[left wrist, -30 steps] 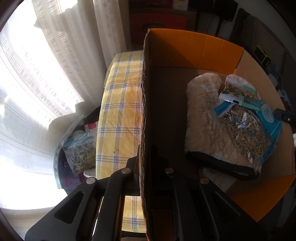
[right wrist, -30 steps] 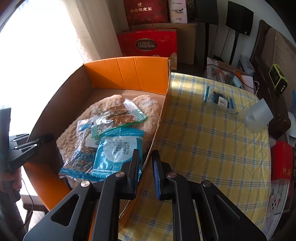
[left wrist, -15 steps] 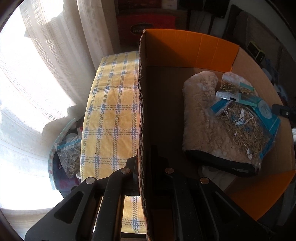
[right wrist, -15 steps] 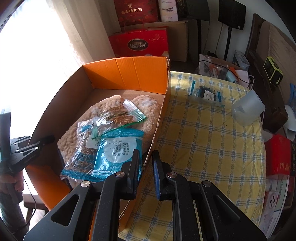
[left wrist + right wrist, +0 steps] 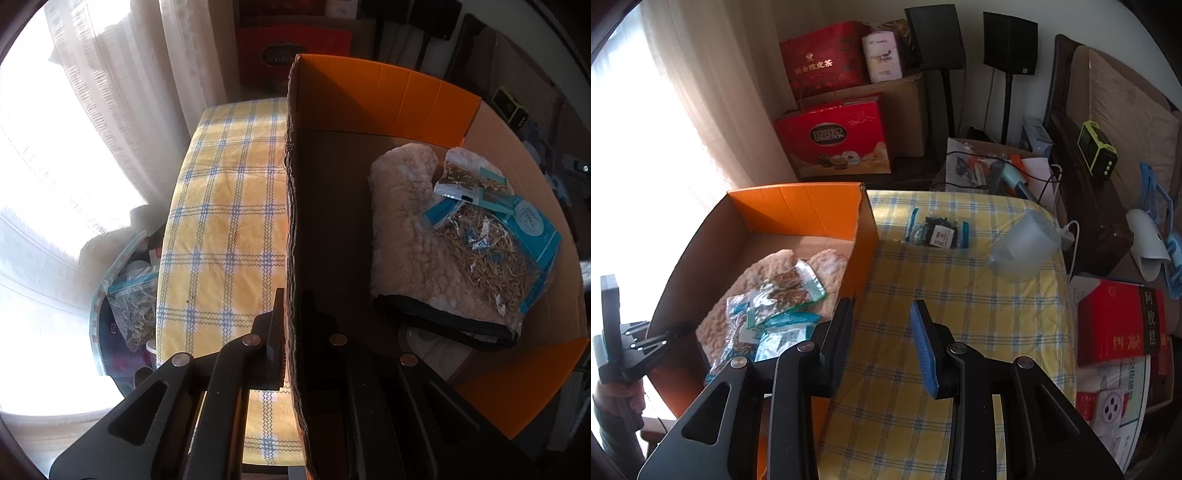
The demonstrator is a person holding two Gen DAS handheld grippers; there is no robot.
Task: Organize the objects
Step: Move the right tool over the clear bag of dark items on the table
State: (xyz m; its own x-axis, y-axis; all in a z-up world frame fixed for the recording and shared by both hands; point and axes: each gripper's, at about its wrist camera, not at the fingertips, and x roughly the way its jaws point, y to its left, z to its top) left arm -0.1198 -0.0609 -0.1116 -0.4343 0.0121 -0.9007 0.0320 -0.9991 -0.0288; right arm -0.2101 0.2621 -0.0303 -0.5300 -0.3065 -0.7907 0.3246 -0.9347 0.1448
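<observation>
Orange-walled box (image 5: 798,206); yellow tablecloth (image 5: 960,295) with blue checks; cream fleece mitt (image 5: 402,236); red gift boxes (image 5: 834,140).

left wrist view sits close over the near-left wall of the cardboard box (image 5: 295,236), facing steeply down and across its inside. right wrist view looks from the box's (image 5: 866,236) right wall, down over the checked tablecloth (image 5: 960,295). both share the box interior and the fleece mitt (image 5: 402,229) (image 5: 768,266).

Matt corrugated cardboard box (image 5: 388,96), fleecy cloth mitt (image 5: 402,229), glossy plastic bags (image 5: 491,251).
</observation>
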